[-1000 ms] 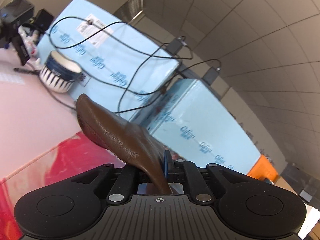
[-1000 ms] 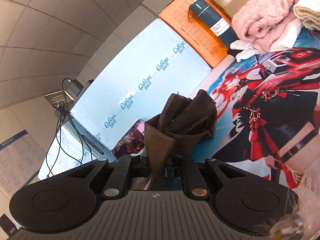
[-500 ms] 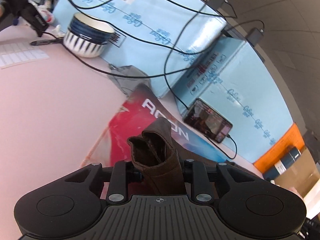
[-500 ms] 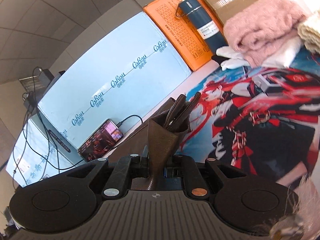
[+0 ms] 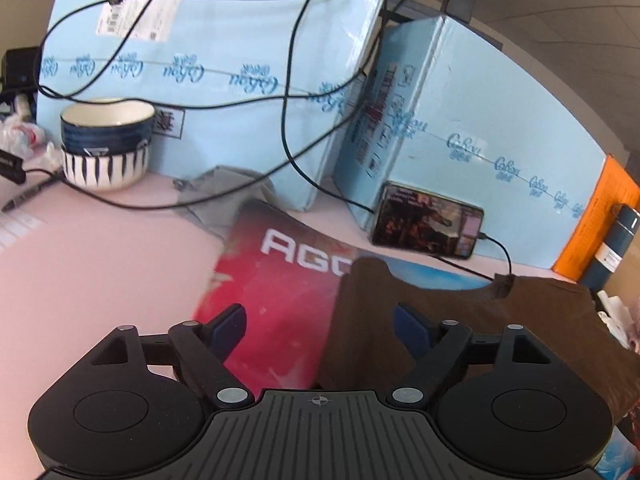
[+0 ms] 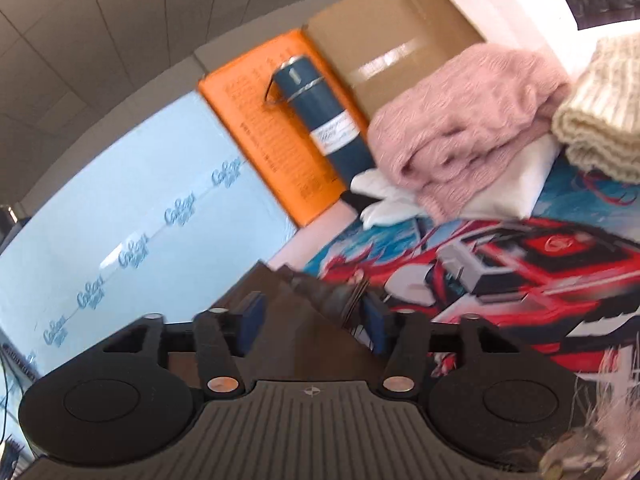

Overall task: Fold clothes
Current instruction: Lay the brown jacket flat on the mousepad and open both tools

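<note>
Both grippers were letting go. The left gripper (image 5: 320,326) had its jaws spreading wide, clear of the brown garment (image 5: 440,308), which lay on the printed mat (image 5: 280,292) under its right finger. The right gripper (image 6: 314,322) was opening too, cloth between its fingers but no longer pinched. The risk was a finger snagging a loose edge on the way out and dragging the fold open, or sliding the garment toward the phone (image 5: 428,222) and its cable.
</note>
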Demonstrator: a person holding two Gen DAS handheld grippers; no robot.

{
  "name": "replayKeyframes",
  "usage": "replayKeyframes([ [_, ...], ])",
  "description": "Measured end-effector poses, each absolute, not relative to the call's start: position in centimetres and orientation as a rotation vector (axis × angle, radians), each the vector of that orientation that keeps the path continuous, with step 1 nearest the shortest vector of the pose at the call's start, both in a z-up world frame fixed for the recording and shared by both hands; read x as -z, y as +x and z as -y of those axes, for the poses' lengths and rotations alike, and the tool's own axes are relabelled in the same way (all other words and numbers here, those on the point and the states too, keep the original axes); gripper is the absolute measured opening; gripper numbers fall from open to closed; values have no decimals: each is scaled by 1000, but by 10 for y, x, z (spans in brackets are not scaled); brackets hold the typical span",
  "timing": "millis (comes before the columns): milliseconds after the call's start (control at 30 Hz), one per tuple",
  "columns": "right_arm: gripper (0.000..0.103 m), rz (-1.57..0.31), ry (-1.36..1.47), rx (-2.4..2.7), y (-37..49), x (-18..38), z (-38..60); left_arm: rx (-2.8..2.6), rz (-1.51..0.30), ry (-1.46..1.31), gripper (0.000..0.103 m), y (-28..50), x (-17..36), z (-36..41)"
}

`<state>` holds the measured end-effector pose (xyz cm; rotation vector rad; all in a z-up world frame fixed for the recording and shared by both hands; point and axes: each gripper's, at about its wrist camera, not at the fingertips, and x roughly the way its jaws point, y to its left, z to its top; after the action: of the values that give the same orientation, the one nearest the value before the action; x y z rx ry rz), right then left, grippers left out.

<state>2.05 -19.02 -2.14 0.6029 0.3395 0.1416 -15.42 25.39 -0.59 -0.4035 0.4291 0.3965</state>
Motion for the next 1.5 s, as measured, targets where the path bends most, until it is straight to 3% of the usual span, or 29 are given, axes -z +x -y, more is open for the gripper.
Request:
replayKeyframes([
  [67, 75, -235, 656, -132, 11, 19, 201, -374, -413, -401, 90, -153, -4, -265],
  [200, 83, -187, 682, -275, 5, 16, 205, -213, -452, -478, 95, -131, -15, -284],
  [367, 85, -332, 699, -494, 18, 22, 193, -81, -660, -662, 95, -86, 1, -299],
  [467, 85, -358, 686, -509, 17, 22, 188, 23, -631, -671, 95, -84, -2, -291],
  [700, 85, -399, 675, -530, 17, 27, 184, 185, -641, -605, 95, -69, -14, -269],
  [867, 85, -429, 669, -538, 21, 29, 182, 40, -778, -396, 93, -49, -3, -248],
  [933, 85, -433, 666, -540, 21, 30, 182, 30, -746, -334, 78, -53, -4, -241],
  [1000, 85, -440, 661, -544, 22, 30, 181, 19, -704, -248, 13, -58, -6, -233],
  [1100, 85, -452, 658, -551, 23, 31, 181, 33, -608, -128, 3, -74, -13, -218],
  [1300, 85, -468, 632, -557, 27, 33, 176, 137, -437, -54, 3, -118, -35, -162],
  [1500, 88, -484, 618, -563, 30, 34, 172, 283, -508, 4, 4, -129, -11, -124],
])
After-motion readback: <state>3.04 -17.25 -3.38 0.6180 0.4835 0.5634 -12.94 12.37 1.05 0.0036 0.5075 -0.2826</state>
